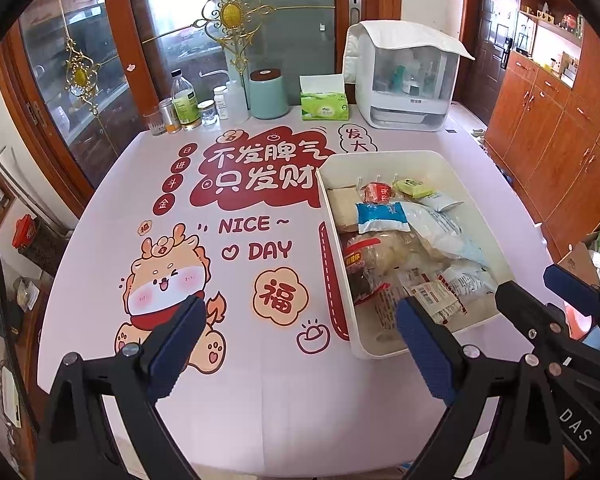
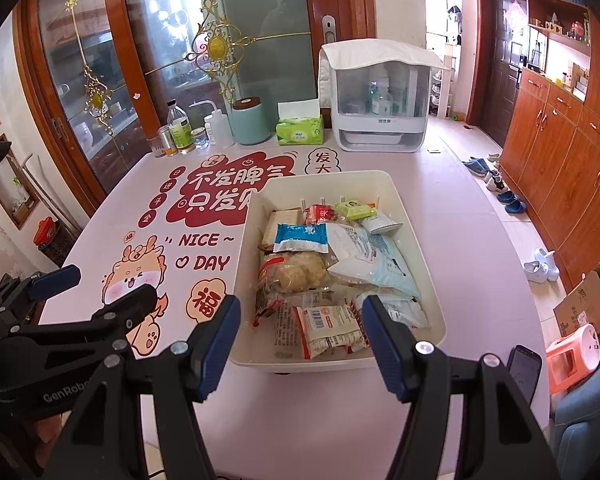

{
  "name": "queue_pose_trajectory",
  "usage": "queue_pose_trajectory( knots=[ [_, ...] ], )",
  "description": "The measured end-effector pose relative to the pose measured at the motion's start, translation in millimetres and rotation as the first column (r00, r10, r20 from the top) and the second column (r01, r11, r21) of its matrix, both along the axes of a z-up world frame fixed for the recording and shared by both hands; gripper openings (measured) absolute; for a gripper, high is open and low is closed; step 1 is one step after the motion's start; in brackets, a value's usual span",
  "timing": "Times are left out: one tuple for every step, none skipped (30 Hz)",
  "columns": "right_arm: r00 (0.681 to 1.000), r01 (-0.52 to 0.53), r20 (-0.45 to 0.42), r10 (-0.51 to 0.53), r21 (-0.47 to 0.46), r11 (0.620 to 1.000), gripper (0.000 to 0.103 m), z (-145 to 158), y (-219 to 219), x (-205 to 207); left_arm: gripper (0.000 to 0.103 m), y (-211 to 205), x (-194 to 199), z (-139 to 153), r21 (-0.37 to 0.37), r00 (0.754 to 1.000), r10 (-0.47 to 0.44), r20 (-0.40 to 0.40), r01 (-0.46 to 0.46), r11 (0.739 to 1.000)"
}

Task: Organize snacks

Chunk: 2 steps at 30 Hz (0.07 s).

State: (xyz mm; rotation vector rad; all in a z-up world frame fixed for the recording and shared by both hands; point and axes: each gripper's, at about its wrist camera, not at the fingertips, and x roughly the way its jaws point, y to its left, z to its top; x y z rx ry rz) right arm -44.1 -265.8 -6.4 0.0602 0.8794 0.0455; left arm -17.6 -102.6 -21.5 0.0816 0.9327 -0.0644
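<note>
A white bin [image 1: 380, 164] [image 2: 328, 184] stands on the right half of the pink printed table [image 1: 260, 400] [image 2: 460, 220], filled with several snack packets. Among them are a blue-and-white packet [image 1: 380, 216] [image 2: 302, 238], a bag of pale buns [image 2: 296, 272], a large white-and-blue bag [image 2: 372, 256] and a barcode-labelled packet [image 2: 328, 320]. My left gripper [image 1: 304, 340] [image 2: 104, 286] hangs open over the bare table left of the bin, holding nothing. My right gripper [image 2: 300, 332] [image 1: 536, 284] is open above the bin's near edge, with nothing gripped.
At the table's back stand small bottles [image 1: 186, 104], a teal canister [image 1: 268, 96], a green tissue box [image 1: 324, 104] and a white countertop cabinet [image 1: 408, 80]. Right of the table are wooden cupboards [image 2: 560, 152], a pink stool [image 2: 572, 356], a cardboard box [image 2: 584, 300] and a phone [image 2: 524, 368].
</note>
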Motion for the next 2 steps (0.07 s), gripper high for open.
queue_pose_trajectory(
  knots=[
    [1.0,0.0,0.001,0.0,0.001,1.0,0.064,0.0,0.3,-0.1,0.096,-0.2,-0.8,0.0,0.0,1.0,0.0,0.001,0.0,1.0],
    [1.0,0.0,0.001,0.0,0.002,1.0,0.064,0.0,0.5,0.0,0.096,-0.3,-1.9,0.0,-0.001,1.0,0.0,0.002,0.0,1.0]
  ],
)
